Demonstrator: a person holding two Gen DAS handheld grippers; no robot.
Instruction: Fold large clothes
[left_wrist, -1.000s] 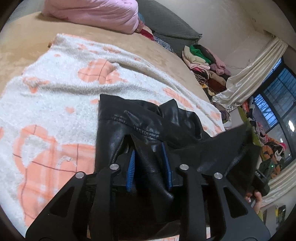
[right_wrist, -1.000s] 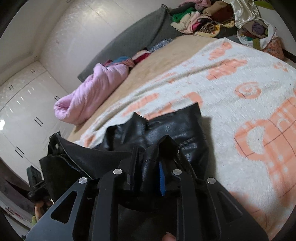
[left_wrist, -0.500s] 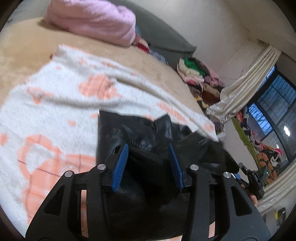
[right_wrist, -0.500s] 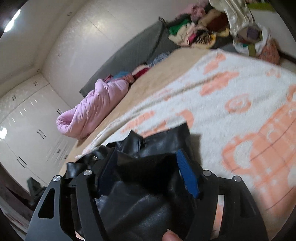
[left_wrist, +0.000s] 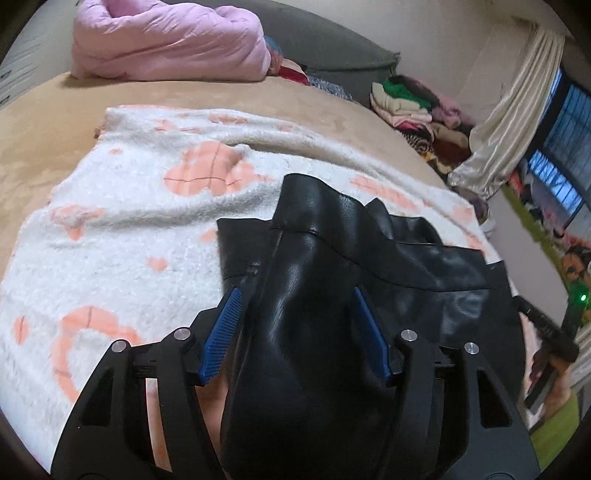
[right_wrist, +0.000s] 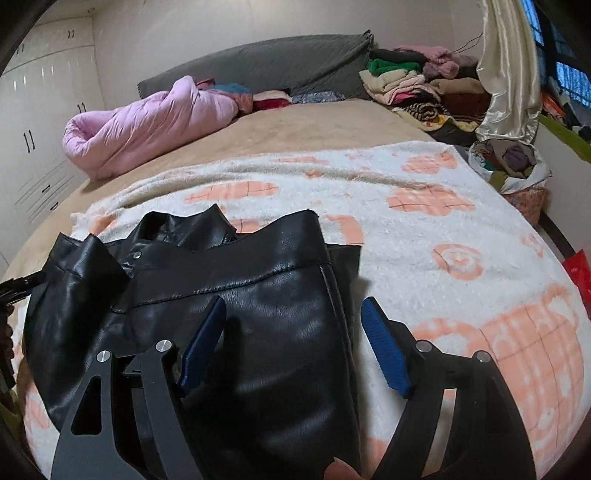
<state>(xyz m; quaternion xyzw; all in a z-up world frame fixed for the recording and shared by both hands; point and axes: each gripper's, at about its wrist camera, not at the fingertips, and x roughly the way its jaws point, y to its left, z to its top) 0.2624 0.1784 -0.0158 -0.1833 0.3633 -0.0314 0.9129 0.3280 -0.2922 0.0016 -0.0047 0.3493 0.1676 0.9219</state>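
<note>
A black leather jacket (left_wrist: 314, 332) lies folded in a heap on a white blanket with orange patterns (left_wrist: 129, 229) on the bed. It also shows in the right wrist view (right_wrist: 258, 314). My left gripper (left_wrist: 297, 299) is open, its blue pads either side of a raised fold of the jacket without pinching it. My right gripper (right_wrist: 293, 308) is open above the jacket's right edge, holding nothing. The right gripper also shows at the right edge of the left wrist view (left_wrist: 550, 339).
A rolled pink quilt (right_wrist: 147, 129) lies at the head of the tan bed (right_wrist: 295, 133). A pile of clothes (right_wrist: 417, 81) sits at the far right by a cream curtain (right_wrist: 506, 66). A bag of clothes (right_wrist: 513, 162) stands beside the bed. White wardrobes (right_wrist: 37, 110) stand on the left.
Both grippers have opened and let go of the black jacket, which now lies on the blanket. Both have pulled back and lifted a little.
</note>
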